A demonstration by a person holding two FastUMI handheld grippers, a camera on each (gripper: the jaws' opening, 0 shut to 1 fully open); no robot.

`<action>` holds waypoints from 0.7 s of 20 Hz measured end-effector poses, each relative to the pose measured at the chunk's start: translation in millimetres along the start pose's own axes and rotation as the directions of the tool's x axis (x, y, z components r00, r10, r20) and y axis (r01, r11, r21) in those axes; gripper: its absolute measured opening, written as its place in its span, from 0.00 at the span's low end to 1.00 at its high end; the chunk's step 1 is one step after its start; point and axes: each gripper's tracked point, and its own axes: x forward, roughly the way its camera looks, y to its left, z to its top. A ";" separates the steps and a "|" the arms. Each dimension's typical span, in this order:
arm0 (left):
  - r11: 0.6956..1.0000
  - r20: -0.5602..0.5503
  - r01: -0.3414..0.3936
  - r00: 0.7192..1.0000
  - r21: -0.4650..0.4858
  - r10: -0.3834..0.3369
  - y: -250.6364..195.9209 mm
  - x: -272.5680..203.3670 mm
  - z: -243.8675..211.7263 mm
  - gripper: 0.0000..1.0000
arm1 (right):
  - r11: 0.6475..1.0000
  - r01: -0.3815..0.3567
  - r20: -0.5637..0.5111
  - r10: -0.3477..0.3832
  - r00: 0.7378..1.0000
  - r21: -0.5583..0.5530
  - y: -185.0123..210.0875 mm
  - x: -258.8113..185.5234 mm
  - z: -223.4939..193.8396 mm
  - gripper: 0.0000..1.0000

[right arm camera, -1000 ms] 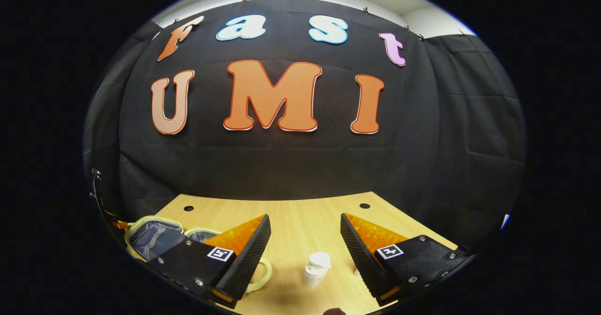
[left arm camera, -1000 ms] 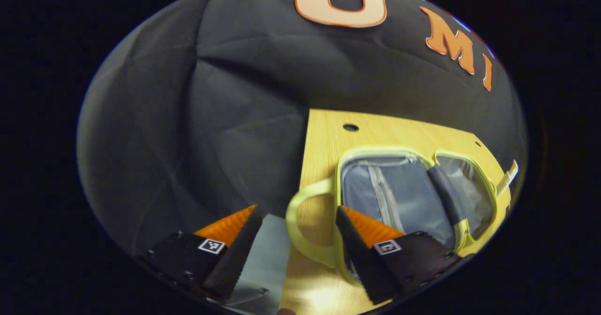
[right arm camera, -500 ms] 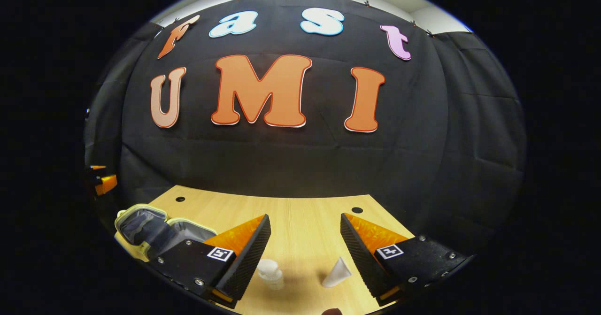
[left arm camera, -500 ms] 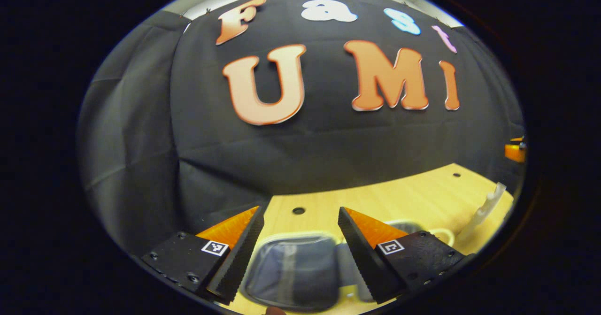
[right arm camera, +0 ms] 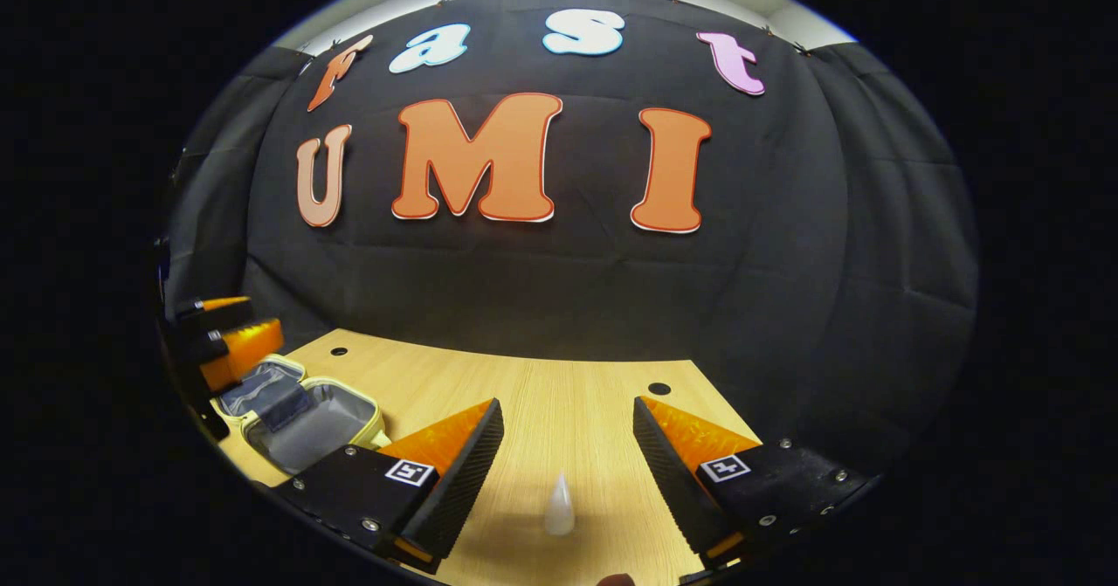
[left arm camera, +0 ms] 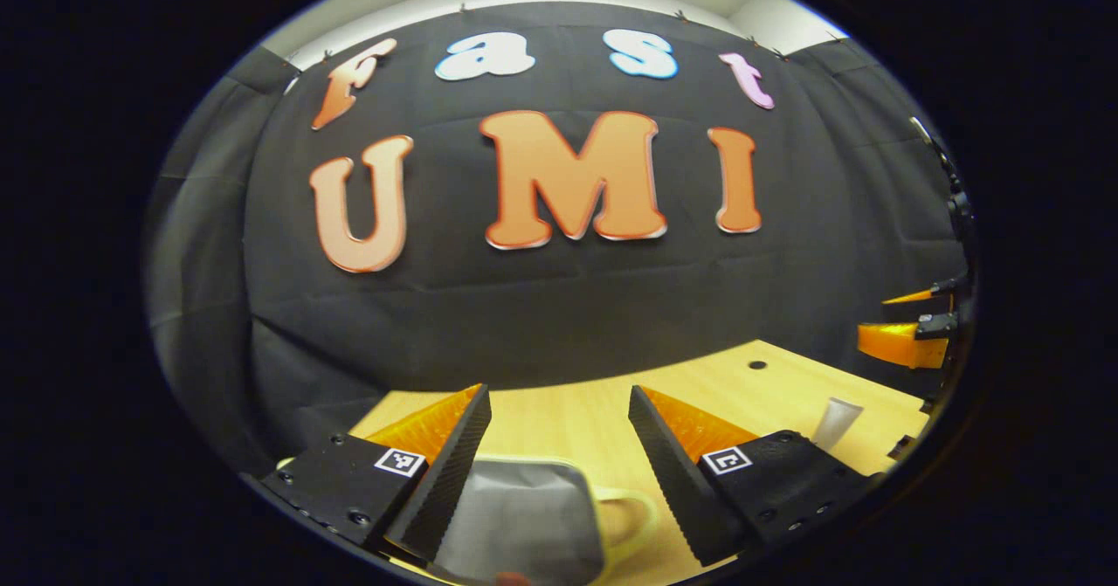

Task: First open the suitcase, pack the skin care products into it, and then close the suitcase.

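My right gripper (right arm camera: pixel 568 446) hangs released, jaws wide, a small white tube (right arm camera: pixel 559 506) standing on the table (right arm camera: pixel 576 394) low in the frame between them. It looks light, soft and easily tipped; I'd pinch it mid-body. My left gripper (left arm camera: pixel 559 433) is also released over the suitcase (left arm camera: pixel 524 516), which lies open at the right gripper view's lower left.
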 end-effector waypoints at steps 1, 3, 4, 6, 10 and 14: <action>1.000 -0.015 0.024 1.000 -0.003 -0.024 -26.7 0.1 -11.6 1.00 | 1.000 -0.001 -0.006 0.001 1.000 0.002 -6.5 -0.7 -5.7 0.95; 0.998 -0.050 0.056 0.997 -0.006 -0.057 -64.2 -4.6 -33.9 0.99 | 1.000 0.001 -0.023 -0.001 1.000 0.005 -19.1 -1.3 -19.0 0.95; 0.998 -0.063 0.068 0.996 -0.004 -0.069 -77.8 -9.6 -41.8 0.99 | 1.000 0.002 -0.029 -0.001 1.000 0.005 -24.7 -1.7 -26.0 0.95; 0.996 -0.083 0.088 0.993 0.019 -0.086 -102.8 -16.9 -60.7 0.99 | 1.000 0.014 -0.042 -0.014 0.999 -0.008 -35.8 -0.8 -39.0 0.95; 0.992 -0.148 0.127 0.981 0.011 -0.124 -150.0 -21.1 -108.8 0.99 | 1.000 0.007 -0.073 -0.009 0.997 -0.019 -47.8 -2.8 -61.0 0.95; 0.991 -0.221 0.133 0.967 -0.003 -0.131 -172.4 -6.0 -150.0 0.99 | 0.999 0.020 -0.096 -0.023 0.995 -0.035 -61.7 -1.8 -77.3 0.95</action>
